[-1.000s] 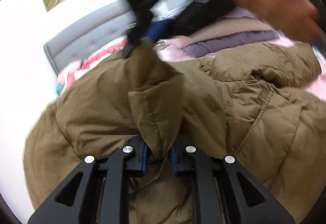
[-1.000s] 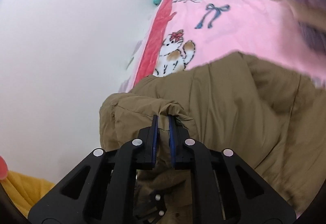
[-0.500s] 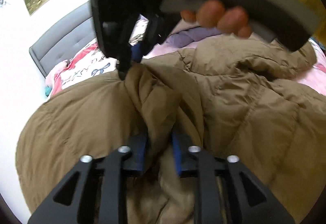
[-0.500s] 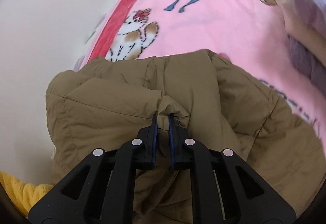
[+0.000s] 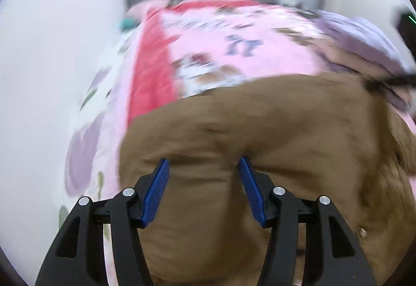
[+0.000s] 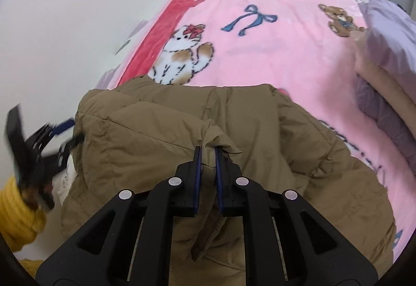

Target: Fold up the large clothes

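The left wrist view is smeared with motion blur, so the blanket's [image 5: 260,52] prints there cannot be made out. The brown puffer jacket [image 6: 161,135] lies bunched on the bed, covering the near end of the pink cartoon blanket, its lower part cut off by the frame. The left claw [image 5: 204,169] is spread wide, released, over the jacket. The right claw [image 6: 208,153] is clenched on a jacket fold. No writing is legible.

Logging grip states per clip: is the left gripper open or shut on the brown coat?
Open. The left gripper has its blue pads spread wide over the brown coat, clamping nothing.
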